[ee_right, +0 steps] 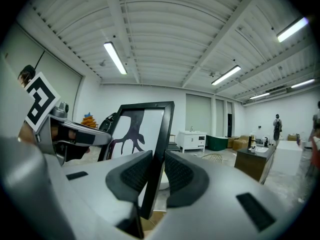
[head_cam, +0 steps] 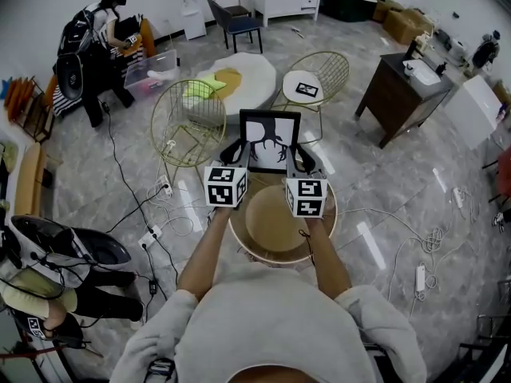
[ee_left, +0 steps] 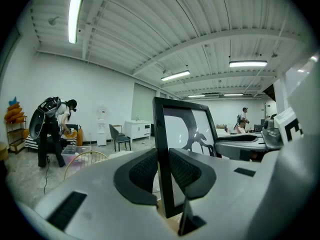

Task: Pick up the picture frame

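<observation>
A black picture frame (head_cam: 270,140) with a dark tree-like print stands upright between my two grippers, above the far rim of a round wooden table (head_cam: 259,252). My left gripper (head_cam: 237,152) is shut on the frame's left edge. My right gripper (head_cam: 302,156) is shut on its right edge. In the left gripper view the picture frame (ee_left: 182,134) runs up between the left gripper (ee_left: 162,171) pads, which press on its black border. In the right gripper view the picture frame (ee_right: 140,134) is clamped the same way in the right gripper (ee_right: 156,176). The frame's bottom edge is hidden.
Two gold wire chairs (head_cam: 189,118) (head_cam: 323,74) stand just beyond the frame, with a round white table (head_cam: 239,82) behind them. A dark cabinet (head_cam: 399,94) is at the right. Cables and power strips (head_cam: 152,234) lie on the floor. A person (head_cam: 104,38) stands at the back left.
</observation>
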Available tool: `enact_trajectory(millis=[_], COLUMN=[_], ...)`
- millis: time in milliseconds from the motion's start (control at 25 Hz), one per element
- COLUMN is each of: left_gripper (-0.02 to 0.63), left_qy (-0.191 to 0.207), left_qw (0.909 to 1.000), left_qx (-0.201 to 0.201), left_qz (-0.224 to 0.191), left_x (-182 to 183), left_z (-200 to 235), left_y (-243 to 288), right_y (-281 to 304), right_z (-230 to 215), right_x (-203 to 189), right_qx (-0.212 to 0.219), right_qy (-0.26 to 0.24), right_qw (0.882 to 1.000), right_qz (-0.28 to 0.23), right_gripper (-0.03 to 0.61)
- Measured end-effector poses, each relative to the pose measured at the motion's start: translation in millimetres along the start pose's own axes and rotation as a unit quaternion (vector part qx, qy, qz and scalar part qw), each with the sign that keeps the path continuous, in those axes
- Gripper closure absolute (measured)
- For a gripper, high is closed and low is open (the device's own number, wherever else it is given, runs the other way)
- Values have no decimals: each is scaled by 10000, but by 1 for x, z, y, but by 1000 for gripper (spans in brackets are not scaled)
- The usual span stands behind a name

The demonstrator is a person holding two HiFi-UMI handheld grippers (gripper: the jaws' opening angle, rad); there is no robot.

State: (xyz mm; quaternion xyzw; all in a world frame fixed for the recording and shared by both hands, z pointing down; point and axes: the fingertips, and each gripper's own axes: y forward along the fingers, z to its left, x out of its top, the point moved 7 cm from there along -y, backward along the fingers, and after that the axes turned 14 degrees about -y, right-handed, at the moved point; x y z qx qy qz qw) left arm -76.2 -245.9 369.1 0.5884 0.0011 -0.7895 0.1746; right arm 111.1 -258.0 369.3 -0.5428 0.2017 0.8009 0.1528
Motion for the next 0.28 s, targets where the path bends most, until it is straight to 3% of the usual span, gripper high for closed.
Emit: enact_trajectory(millis=[280], left_gripper=[540], left_qy=[-43], left_qw=[10000], left_qx=[9], left_qz=[6], left_x=[-7], left_z=[-1], left_y=[4], right_y=[1], right_z=[-2], right_x=[-8], right_qx=[22], right_qy=[-12], right_qw=[10000], right_qz=[51], right_gripper=[500])
